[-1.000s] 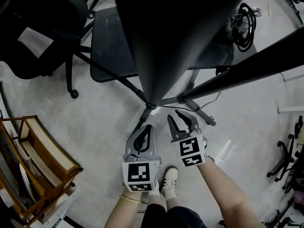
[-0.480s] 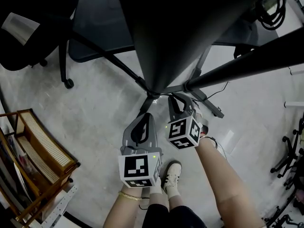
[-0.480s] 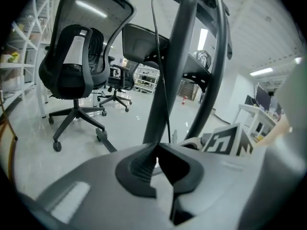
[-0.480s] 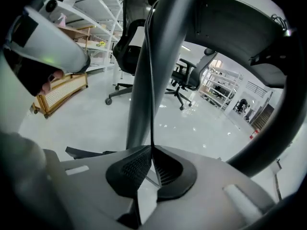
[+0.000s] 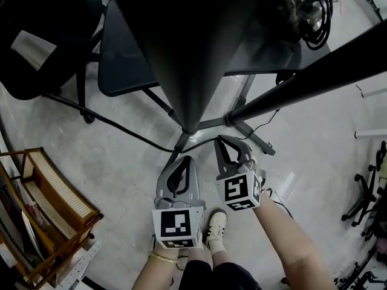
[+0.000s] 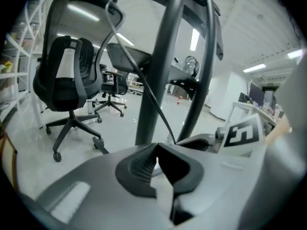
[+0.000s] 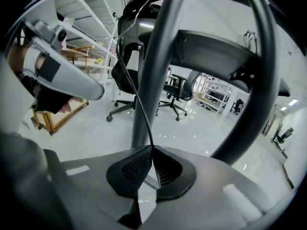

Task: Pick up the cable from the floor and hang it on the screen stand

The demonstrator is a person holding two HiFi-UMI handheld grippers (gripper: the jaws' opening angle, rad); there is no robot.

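A thin black cable point(image 5: 121, 128) stretches over the pale floor from the left to my right gripper point(image 5: 222, 141), whose jaws have just been closing and are now shut on it. In the right gripper view the cable point(image 7: 132, 90) rises from the shut tips of the right gripper point(image 7: 152, 150), in front of the screen stand's dark pole point(image 7: 151, 80). My left gripper point(image 5: 186, 160) hangs beside it, shut and empty. In the left gripper view the cable point(image 6: 148, 92) runs past the left gripper point(image 6: 156, 157) toward the right. The stand pole point(image 5: 187, 101) stands just ahead of both.
The stand's splayed legs point(image 5: 254, 139) lie on the floor just beyond the grippers. A coil of black cable point(image 5: 315, 17) sits at the top right. A black office chair point(image 5: 36, 47) is at the left, a wooden shelf point(image 5: 54, 198) at the lower left, and my shoe point(image 5: 216, 227) below.
The right gripper's jaws went from wide open to shut. The black cable now shows stretched across the floor to them. Both grippers sit about where they were.
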